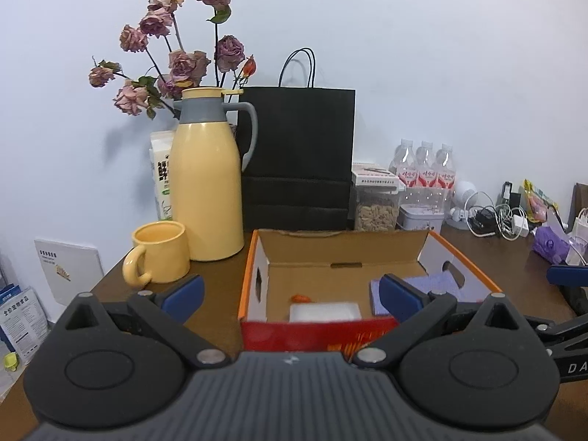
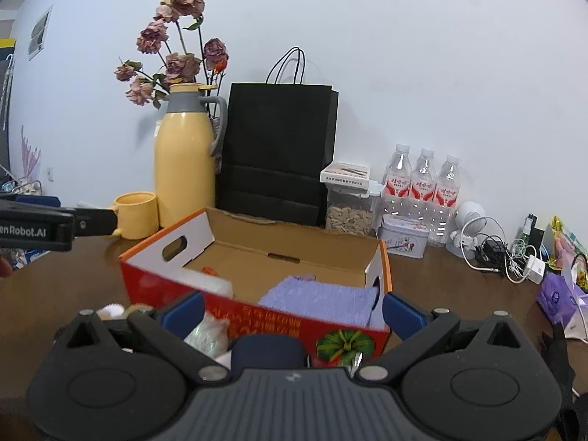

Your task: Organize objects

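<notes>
Surface: brown wooden table (image 1: 514, 268), matte, set against a plain pale wall (image 1: 422, 55).
Landmark: open cardboard box (image 2: 257, 246), rectangular, red printed outer face, orange rim, raw brown inside, oval hand-holes in the end walls.
Box contents: folded lilac cloth (image 2: 323, 299) with a ribbed weave at the right end; white flat packet (image 1: 325, 311) at the near left; small orange item (image 1: 300, 298) just behind that packet.
Left of box: glossy yellow mug (image 1: 161, 253) and tall yellow flask (image 1: 207, 180) with grey collar; dried pink roses (image 1: 176, 47) rise behind the flask.
Behind box: black paper bag (image 1: 297, 158), upright, cord handles.
Right behind box: clear jar of nuts (image 1: 375, 209), tin (image 2: 402, 239), three water bottles (image 2: 422, 180), tangled white cables (image 2: 511, 257).
Left gripper (image 1: 290, 294): blue-padded fingers spread wide, nothing between them, hovering before the box's near wall.
Right gripper (image 2: 292, 310): fingers spread wide, empty, at the box's near right corner; a crinkled clear wrapper (image 2: 207, 334) lies just beneath.
</notes>
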Demonstrator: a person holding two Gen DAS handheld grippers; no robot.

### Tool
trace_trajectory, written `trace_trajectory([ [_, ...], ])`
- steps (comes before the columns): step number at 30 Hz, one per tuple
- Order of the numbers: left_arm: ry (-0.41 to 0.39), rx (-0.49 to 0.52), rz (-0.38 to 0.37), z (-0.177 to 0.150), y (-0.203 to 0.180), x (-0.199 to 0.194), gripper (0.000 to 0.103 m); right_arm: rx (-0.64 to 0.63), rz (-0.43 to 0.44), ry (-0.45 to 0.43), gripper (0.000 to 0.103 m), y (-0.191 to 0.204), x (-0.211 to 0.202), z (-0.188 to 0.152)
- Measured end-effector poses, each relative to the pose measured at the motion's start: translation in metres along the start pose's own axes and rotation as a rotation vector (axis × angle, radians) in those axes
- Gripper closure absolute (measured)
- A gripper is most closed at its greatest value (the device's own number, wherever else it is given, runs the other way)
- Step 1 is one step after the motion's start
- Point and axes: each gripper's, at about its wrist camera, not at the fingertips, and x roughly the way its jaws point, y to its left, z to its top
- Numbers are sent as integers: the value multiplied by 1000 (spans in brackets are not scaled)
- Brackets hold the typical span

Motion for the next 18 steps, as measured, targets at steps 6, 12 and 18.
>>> trace_trajectory([
  [6,13,12,13,-11,5,-21,0,-8,5,27,0,5,-16,-19],
  [12,48,12,21,-29,12,-31,0,-5,5,72,0,9,-23,-39],
  [18,117,11,23,-56,19,-33,0,9,0,123,0,11,-23,-62],
])
